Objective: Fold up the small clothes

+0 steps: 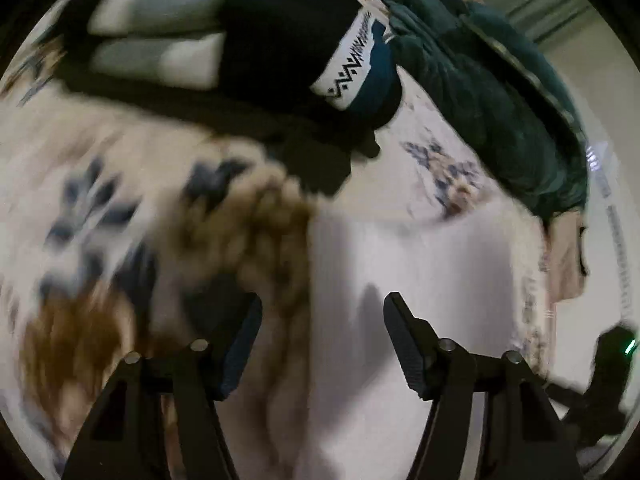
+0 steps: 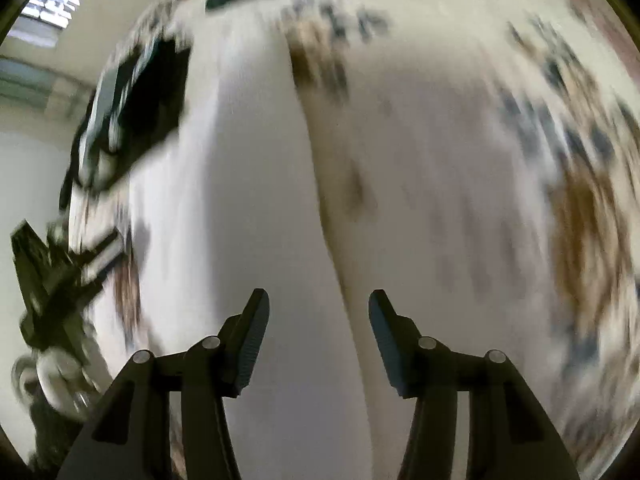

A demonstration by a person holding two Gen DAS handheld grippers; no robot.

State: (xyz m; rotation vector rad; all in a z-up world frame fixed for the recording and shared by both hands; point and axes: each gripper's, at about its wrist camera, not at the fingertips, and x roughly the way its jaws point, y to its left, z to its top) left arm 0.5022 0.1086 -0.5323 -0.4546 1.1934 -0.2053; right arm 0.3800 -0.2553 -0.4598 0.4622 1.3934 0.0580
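Note:
A plain white garment [image 1: 408, 280] lies flat on a floral-patterned cloth surface [image 1: 92, 208]. My left gripper [image 1: 322, 308] is open and empty, hovering just above the white garment's left edge. In the right wrist view the same white garment [image 2: 240, 208] runs up the middle, and my right gripper [image 2: 318, 300] is open and empty over its right edge. Both views are motion-blurred.
A folded black piece with a white patterned band [image 1: 320, 52] and grey-and-white folded clothes [image 1: 160, 28] lie at the far side. A dark green garment [image 1: 492, 92] lies at the far right. A dark device [image 2: 132, 112] sits left of the white garment.

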